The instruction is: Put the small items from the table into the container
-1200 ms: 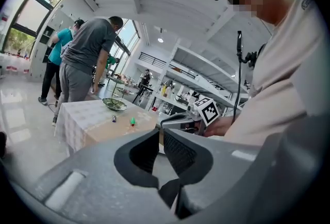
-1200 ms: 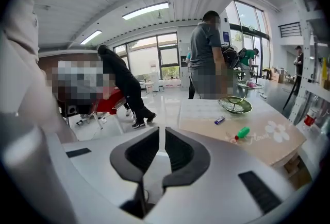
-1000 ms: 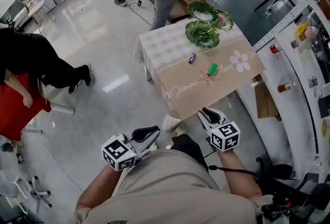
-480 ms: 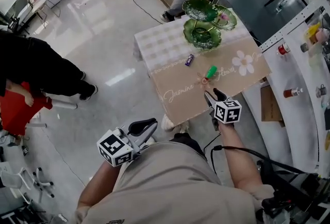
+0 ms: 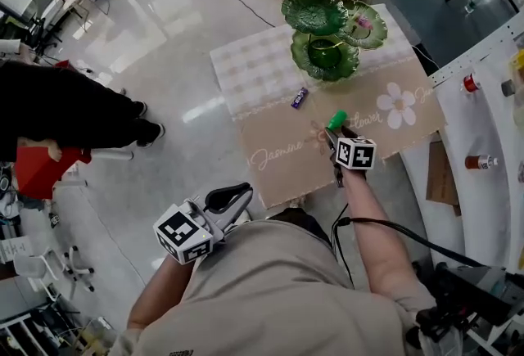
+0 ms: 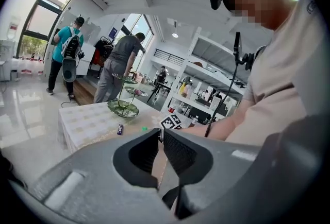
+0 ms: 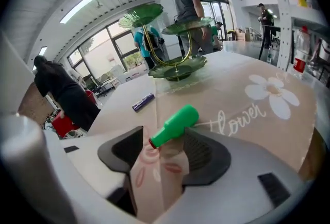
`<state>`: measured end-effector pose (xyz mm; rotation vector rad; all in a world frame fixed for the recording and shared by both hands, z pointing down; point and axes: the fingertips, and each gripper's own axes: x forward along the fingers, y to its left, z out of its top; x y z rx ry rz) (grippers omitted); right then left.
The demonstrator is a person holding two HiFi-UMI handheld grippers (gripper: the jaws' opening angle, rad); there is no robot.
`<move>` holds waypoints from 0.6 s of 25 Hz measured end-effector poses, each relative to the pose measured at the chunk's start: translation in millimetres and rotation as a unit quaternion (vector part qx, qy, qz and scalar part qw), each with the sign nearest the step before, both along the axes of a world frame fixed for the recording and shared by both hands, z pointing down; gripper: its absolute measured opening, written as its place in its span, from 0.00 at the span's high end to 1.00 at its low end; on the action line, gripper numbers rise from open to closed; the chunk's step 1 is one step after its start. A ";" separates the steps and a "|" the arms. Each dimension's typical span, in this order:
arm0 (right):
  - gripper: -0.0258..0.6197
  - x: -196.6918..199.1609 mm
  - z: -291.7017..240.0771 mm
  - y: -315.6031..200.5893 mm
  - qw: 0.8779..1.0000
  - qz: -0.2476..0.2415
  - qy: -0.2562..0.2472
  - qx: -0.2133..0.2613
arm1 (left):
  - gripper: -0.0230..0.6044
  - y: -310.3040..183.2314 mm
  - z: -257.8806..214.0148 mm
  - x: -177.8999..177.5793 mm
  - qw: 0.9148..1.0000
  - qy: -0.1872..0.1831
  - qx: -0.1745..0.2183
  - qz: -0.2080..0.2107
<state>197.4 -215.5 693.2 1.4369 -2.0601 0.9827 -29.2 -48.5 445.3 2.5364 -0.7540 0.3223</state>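
Right gripper view shows the green bottle [image 7: 175, 125] lying on its side on the table [image 7: 247, 115]. Its thin end points into the right gripper [image 7: 164, 147]. The jaws are opening wide. The thin end lies between them, and the pads do not squeeze it.

The head view cannot show that gap, because the gripper itself is in the way. There only the fat end of the bottle [image 5: 336, 118] peeks out past the right gripper [image 5: 336, 136].

A purple bar [image 5: 300, 97] lies a bit further on. Behind it stands the green dish stand [image 5: 325, 51].

The left gripper [image 5: 243, 192] hangs by the person's tummy, off the table. The left gripper view shows its jaws pressed together with nothing in them. It also shows two people [image 6: 117, 68] standing past the table. The head view shows only their legs.
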 end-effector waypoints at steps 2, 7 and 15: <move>0.57 2.9 11.7 -10.1 1.000 0.008 -0.007 -0.010 | 0.93 -6.5 -0.8 5.7 1.000 -0.005 -0.003 -0.009; 0.56 1.6 23.8 -28.6 1.000 -0.009 0.010 -0.007 | 0.93 -14.1 2.9 12.2 0.999 -0.018 -0.011 -0.029; 0.61 -6.6 22.3 -52.2 0.990 -0.112 0.076 0.027 | 0.93 -21.9 2.2 18.0 0.998 -0.031 -0.018 -0.058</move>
